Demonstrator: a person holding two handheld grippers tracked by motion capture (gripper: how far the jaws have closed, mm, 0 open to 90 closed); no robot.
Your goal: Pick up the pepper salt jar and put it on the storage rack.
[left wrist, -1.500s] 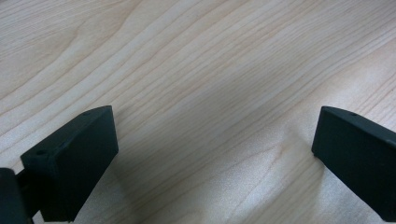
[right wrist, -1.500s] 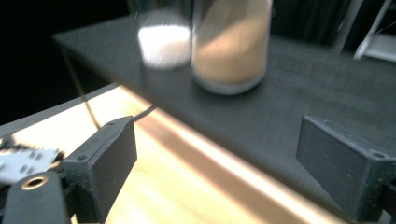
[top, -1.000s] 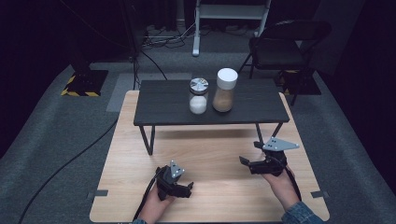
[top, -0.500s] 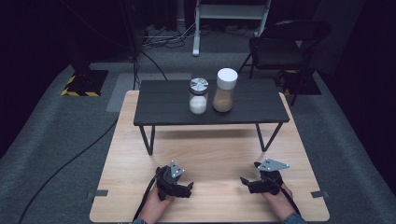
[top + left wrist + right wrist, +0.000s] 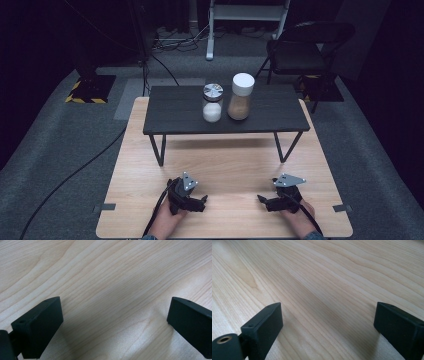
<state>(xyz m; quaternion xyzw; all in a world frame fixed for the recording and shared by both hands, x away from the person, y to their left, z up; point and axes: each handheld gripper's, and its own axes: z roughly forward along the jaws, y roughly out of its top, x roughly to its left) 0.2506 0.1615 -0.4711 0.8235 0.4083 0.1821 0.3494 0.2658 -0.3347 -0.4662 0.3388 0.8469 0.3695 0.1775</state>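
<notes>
Jars are what we take to be the work here: a metal-lidded jar of white grains (image 5: 212, 102) and a taller white-capped jar of brown powder (image 5: 241, 96) stand upright just beside each other at the middle of the dark raised shelf (image 5: 175, 117), far across the wooden table (image 5: 230, 165) from us. Both lids appear to be on, and neither jar is touched. We rest our left gripper (image 5: 200, 203) and our right gripper (image 5: 262, 201) low on the near edge of the table, well apart from each other and from the jars. In the left gripper view the jaws stand wide apart over bare wood grain, nothing between them. In the right gripper view the jaws are likewise spread and have just been opening, again with only wood between them. We judge that nothing is done yet; reaching, grasping and handling the jars all remain.
</notes>
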